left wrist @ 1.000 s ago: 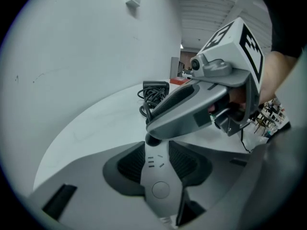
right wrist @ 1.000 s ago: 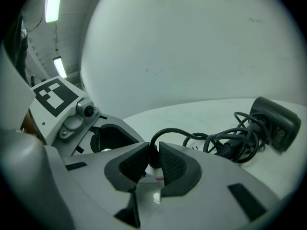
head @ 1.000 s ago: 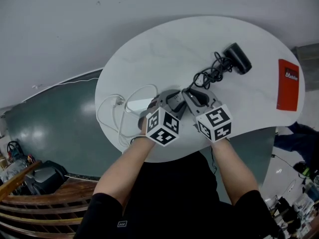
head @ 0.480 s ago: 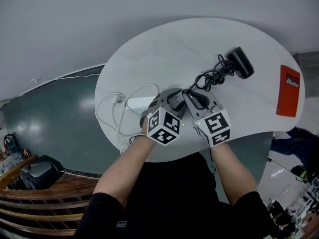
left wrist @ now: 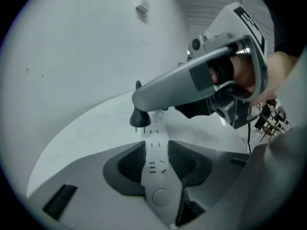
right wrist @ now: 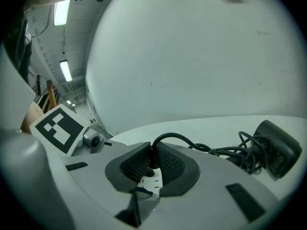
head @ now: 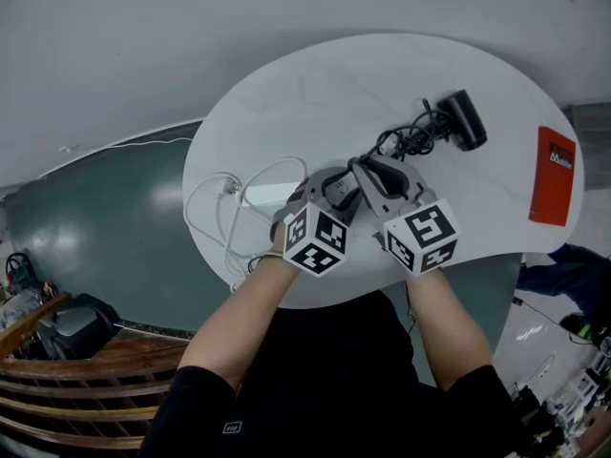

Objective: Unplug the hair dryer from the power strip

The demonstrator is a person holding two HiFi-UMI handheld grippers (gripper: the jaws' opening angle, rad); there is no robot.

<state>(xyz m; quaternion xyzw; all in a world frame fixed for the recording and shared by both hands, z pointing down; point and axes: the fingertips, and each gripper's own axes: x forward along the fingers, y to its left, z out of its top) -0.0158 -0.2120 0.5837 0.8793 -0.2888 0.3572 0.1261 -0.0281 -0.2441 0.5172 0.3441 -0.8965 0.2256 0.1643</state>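
My left gripper [left wrist: 156, 158] clamps the light, slide-prone power strip [left wrist: 155, 134]; my right gripper [right wrist: 152, 163] pinches the rigid plug [left wrist: 139, 119] just above it.

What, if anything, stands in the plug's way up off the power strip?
Nothing visible. The right gripper is shut on the plug, whose prongs show just above the power strip. The left gripper clamps the strip's sides nearer the camera, out of that path.
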